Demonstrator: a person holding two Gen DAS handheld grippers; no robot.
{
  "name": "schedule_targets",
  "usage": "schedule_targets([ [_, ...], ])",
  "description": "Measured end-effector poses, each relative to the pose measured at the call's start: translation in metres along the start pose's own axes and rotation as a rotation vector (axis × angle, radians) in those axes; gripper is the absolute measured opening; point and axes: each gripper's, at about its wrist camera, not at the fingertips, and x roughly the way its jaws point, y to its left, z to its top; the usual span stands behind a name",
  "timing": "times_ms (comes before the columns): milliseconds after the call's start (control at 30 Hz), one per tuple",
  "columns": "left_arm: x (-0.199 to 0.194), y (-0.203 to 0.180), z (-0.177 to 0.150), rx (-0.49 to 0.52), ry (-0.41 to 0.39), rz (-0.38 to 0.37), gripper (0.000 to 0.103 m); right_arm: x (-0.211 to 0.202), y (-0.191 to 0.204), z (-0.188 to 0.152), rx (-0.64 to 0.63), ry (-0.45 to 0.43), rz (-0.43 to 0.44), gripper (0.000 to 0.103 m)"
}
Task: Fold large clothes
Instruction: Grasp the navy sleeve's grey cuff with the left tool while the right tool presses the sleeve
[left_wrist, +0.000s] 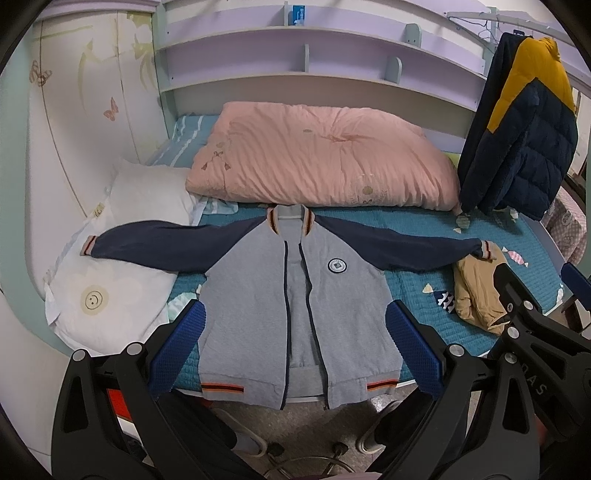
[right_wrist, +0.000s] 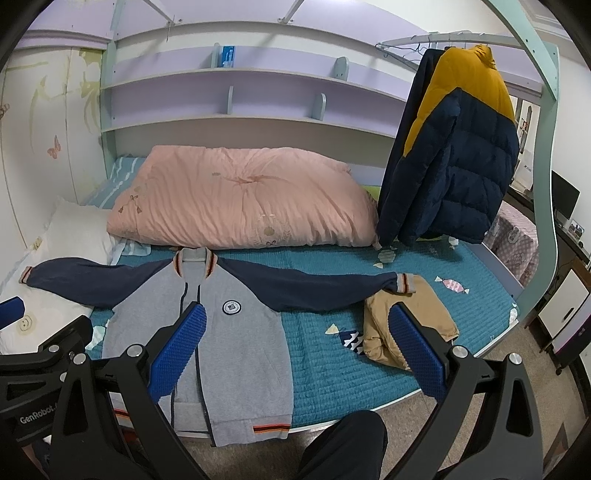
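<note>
A grey zip jacket (left_wrist: 258, 295) (right_wrist: 255, 339) with navy sleeves lies flat and face up on the teal bed cover (left_wrist: 417, 295), both sleeves spread sideways, its hem hanging over the bed's front edge. The zip is undone. My left gripper (left_wrist: 295, 314) hovers open in front of the jacket's lower body, its blue pads on either side of it, holding nothing. My right gripper (right_wrist: 297, 321) is open too, above the jacket's right half and the bare cover. The right sleeve cuff (right_wrist: 404, 282) rests on a tan garment (right_wrist: 424, 321).
A pink quilt (left_wrist: 317, 155) lies behind the jacket and white pillows (left_wrist: 110, 288) under the left sleeve. A navy and yellow puffer coat (right_wrist: 454, 155) hangs at the right. Shelves (right_wrist: 240, 92) run along the back wall. A person's dark trouser leg (right_wrist: 340, 443) shows below.
</note>
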Motion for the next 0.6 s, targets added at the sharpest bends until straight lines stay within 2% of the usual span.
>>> schedule_targets([
  [233, 0.024, 0.023, 0.008, -0.04, 0.06, -0.029, 0.098, 0.016, 0.015, 0.006, -0.022, 0.053, 0.012, 0.096],
  [600, 0.077, 0.085, 0.014, -0.133, 0.159, 0.02, 0.098, 0.063, 0.078, 0.015, -0.106, 0.147, 0.094, 0.096],
])
